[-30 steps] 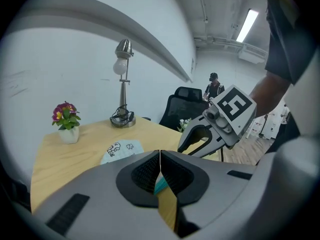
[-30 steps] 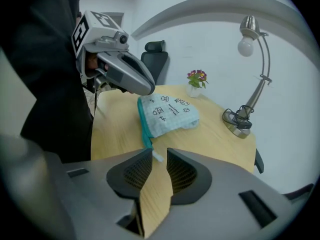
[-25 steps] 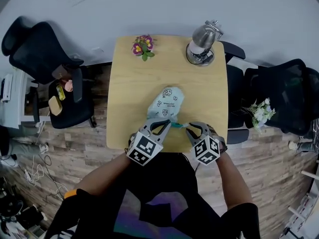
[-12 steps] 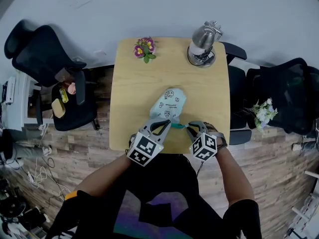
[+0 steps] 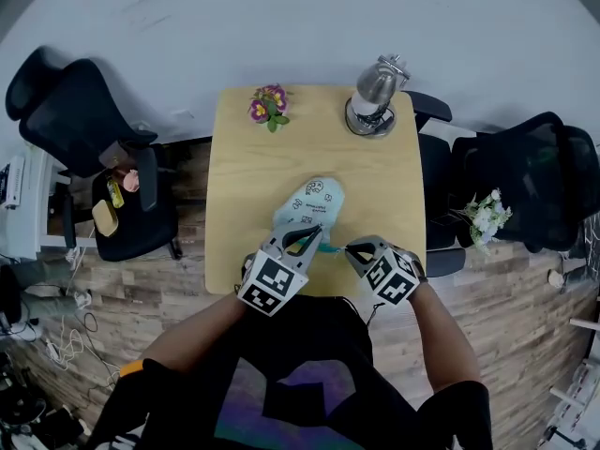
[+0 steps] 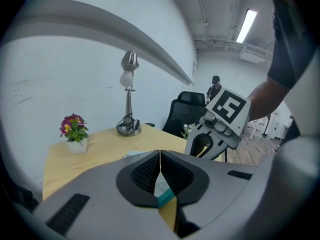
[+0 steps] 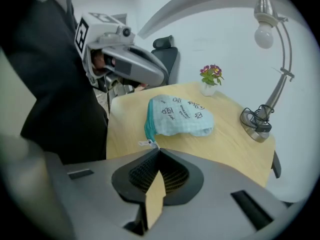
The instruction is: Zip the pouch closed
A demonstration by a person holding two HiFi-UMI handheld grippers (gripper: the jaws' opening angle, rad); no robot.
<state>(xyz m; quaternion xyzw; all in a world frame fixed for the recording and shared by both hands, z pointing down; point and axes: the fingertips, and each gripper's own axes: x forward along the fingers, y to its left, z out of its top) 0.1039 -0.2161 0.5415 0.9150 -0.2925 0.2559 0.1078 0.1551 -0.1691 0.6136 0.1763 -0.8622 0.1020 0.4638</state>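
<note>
A light-blue printed pouch (image 5: 310, 206) lies on the wooden table (image 5: 246, 172), its teal zipper edge toward me. My left gripper (image 5: 303, 243) is shut on that zipper edge; the teal strip and fabric (image 6: 161, 190) show between its closed jaws. My right gripper (image 5: 350, 248) sits just right of it, shut at the white zipper pull (image 7: 147, 143), which pokes out at the jaw tips (image 7: 159, 150). In the right gripper view the pouch (image 7: 177, 115) lies full and flat beyond the jaws. How far the zipper is drawn I cannot tell.
A silver desk lamp (image 5: 373, 97) stands at the table's far right corner, a small pot of purple flowers (image 5: 268, 102) at the far left. Black office chairs (image 5: 86, 115) (image 5: 539, 178) flank the table. White flowers (image 5: 487, 214) are at the right.
The head view has shifted a little, so the table sits lower in frame. Both grippers stay shut at the pouch's near end, close together.
</note>
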